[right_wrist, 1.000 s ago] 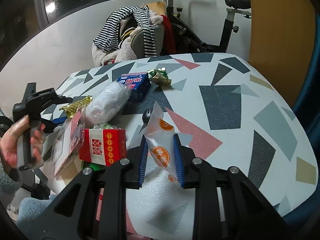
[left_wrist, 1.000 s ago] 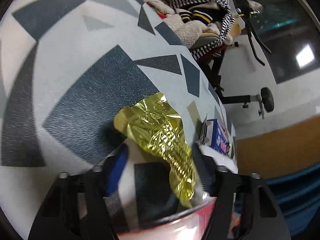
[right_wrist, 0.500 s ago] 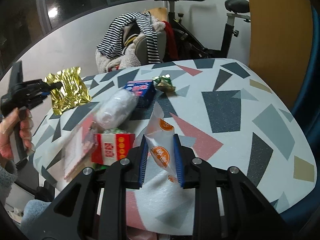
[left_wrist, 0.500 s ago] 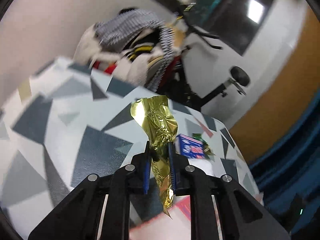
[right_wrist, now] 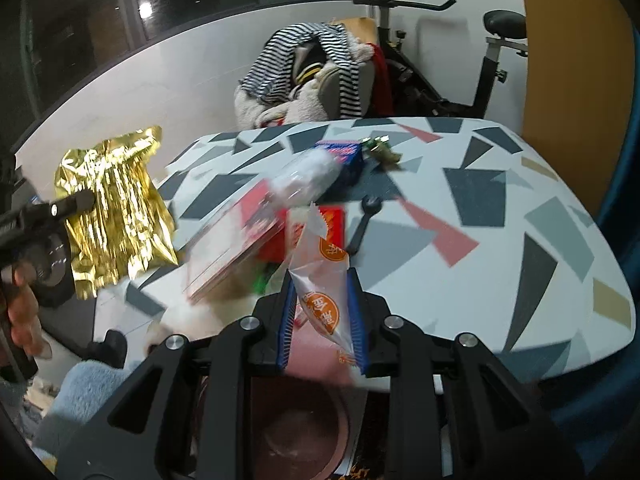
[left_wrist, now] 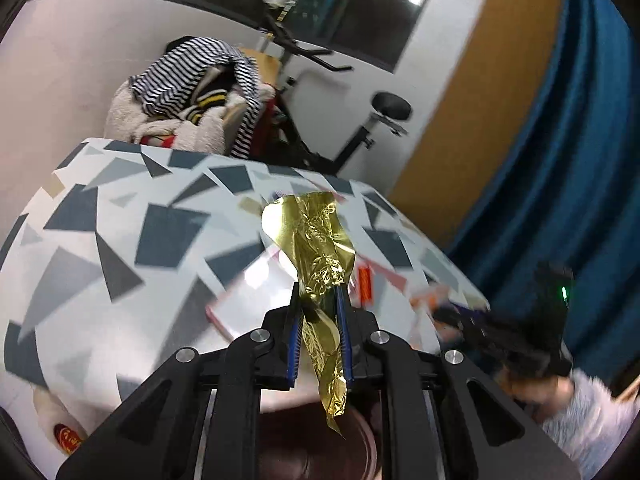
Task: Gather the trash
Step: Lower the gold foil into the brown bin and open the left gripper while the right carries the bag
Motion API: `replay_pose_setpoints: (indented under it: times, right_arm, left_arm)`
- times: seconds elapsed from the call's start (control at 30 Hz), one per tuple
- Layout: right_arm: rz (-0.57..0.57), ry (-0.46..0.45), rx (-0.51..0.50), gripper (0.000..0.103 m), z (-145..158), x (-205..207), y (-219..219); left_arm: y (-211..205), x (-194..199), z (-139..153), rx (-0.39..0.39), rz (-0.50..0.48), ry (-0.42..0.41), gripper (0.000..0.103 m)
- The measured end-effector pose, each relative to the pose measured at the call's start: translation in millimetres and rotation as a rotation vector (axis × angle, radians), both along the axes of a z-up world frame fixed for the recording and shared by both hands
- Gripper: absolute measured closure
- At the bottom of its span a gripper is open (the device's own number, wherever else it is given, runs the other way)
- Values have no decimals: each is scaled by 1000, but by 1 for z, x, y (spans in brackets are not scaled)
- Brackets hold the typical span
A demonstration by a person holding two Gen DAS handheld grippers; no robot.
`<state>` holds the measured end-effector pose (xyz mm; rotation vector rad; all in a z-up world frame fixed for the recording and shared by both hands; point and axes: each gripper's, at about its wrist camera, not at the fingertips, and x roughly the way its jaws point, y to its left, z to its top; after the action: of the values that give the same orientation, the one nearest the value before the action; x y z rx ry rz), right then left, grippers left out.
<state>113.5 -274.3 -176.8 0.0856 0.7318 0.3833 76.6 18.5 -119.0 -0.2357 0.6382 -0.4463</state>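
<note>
My left gripper (left_wrist: 318,296) is shut on a crumpled gold foil wrapper (left_wrist: 316,236), which it holds in the air above the near edge of the patterned table (left_wrist: 120,240). The right wrist view shows that gold wrapper (right_wrist: 116,208) at the left, clear of the table. My right gripper (right_wrist: 320,280) is shut on a clear plastic wrapper (right_wrist: 332,252) printed with orange circles. A round brownish bin (right_wrist: 304,440) sits low under both grippers, and the bin (left_wrist: 316,452) also shows at the bottom of the left wrist view.
On the table lie a red box (right_wrist: 334,222), a flat clear package (right_wrist: 236,240), a white bag (right_wrist: 308,180), a blue box (right_wrist: 344,152), a green wrapper (right_wrist: 380,150) and a black spoon (right_wrist: 364,216). Behind stand a clothes-piled chair (right_wrist: 312,68) and an exercise bike (right_wrist: 492,60).
The left gripper shut on the gold wrapper, lifted it off the table and rolled upright. The right gripper drew back over the near edge with its wrapper, and the bin came into view.
</note>
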Motion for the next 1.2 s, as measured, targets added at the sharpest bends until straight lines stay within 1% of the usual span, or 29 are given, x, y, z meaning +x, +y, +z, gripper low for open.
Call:
replay_pose_setpoints:
  times: [0.07, 0.13, 0.17, 0.23, 0.3, 0.43, 0.5, 0.6, 0.7, 0.8, 0.93, 0.97, 1.0, 1.07, 1.13, 1.2]
  right_arm:
    - [21, 7, -6, 76, -6, -15, 7]
    - [33, 15, -4, 76, -11, -26, 12]
    - [36, 20, -5, 76, -14, -30, 14]
    - [39, 30, -2, 76, -20, -40, 18]
    - [42, 38, 1, 76, -24, -47, 20]
    - [41, 48, 3, 76, -36, -59, 23]
    - [37, 61, 9, 76, -43, -63, 24]
    - [32, 79, 11, 76, -56, -67, 25]
    - [22, 105, 7, 76, -72, -67, 26]
    - [10, 135, 13, 76, -87, -63, 26]
    - [-3, 167, 43, 76, -99, -57, 23]
    - [-4, 168, 55, 76, -103, -57, 23]
    - [-5, 169, 60, 76, -105, -57, 23]
    - [-9, 177, 61, 76, -112, -55, 22]
    - [-13, 180, 70, 76, -116, -53, 20]
    - [-9, 180, 61, 76, -120, -51, 22]
  left_arm:
    - [-8, -25, -13, 20, -34, 8, 87]
    - [-13, -42, -26, 30, -53, 17, 87]
    - [-17, -52, -34, 47, -59, 21, 87]
    - [-21, -63, -49, 74, -62, 28, 87]
    - [-25, -71, -66, 81, -66, 47, 87]
    - [-30, -74, -94, 106, -67, 89, 87]
    - [-37, -75, -106, 144, -80, 88, 87]
    - [-41, -76, -121, 152, -92, 96, 87]
    - [-46, -71, -136, 174, -96, 131, 87]
    - [-48, -67, -144, 184, -103, 159, 87]
    - [-43, -62, -153, 181, -84, 196, 84]
    - [-41, -60, -155, 181, -75, 203, 79]
    - [-42, -60, -155, 180, -73, 203, 67]
    - [-42, -61, -153, 174, -68, 189, 57]
    - [-41, -63, -151, 182, -51, 181, 52]
    - [-36, -64, -149, 185, -9, 170, 41]
